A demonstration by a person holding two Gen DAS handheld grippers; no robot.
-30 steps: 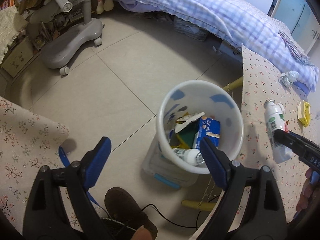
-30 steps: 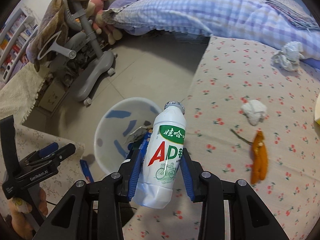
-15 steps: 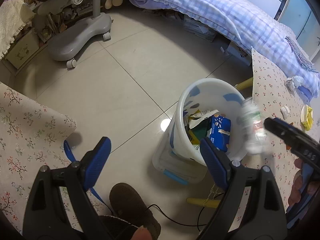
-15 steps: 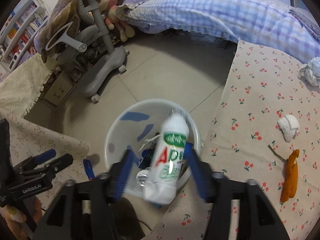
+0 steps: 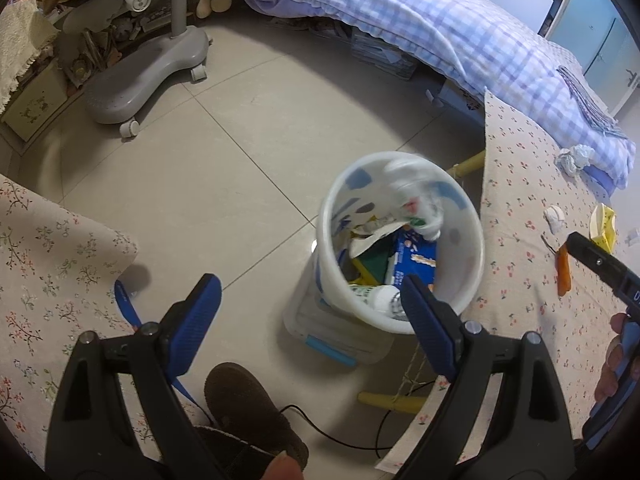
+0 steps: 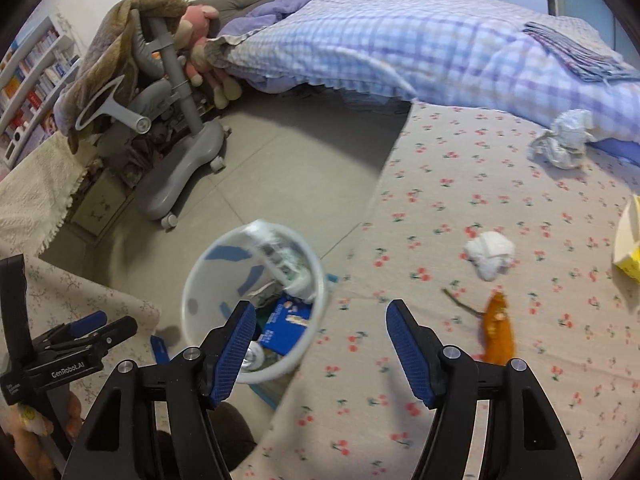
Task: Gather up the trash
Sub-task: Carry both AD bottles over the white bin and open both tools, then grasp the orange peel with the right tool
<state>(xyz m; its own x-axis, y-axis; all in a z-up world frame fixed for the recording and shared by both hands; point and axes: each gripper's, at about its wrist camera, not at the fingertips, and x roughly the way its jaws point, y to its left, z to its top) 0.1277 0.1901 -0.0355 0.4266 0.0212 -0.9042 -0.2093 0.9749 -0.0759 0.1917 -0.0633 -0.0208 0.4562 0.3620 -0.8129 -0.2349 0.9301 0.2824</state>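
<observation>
Right wrist view: my right hand-held gripper [image 6: 320, 344] gapes empty above the white bin [image 6: 200, 276], a blurred bottle [image 6: 284, 256] tumbling inside; my left hand-held gripper [image 5: 310, 312] hangs wide, holding nothing.

Bright in the middle, dark round the edges like a round window. Bent lines near the rims. Small white shine on the floor [image 5: 314, 246] beside the bin [image 5: 472, 280]. Smeared, blurry bottle [image 5: 416, 204] inside that bin. Soft shadows under the bed [image 6: 400, 52]. Slightly fuzzy tabletop [image 6: 460, 208].

bin [image 6: 256, 376] on floor left of table [image 6: 460, 208]; bottle [image 6: 282, 260] blurred in bin.
</observation>
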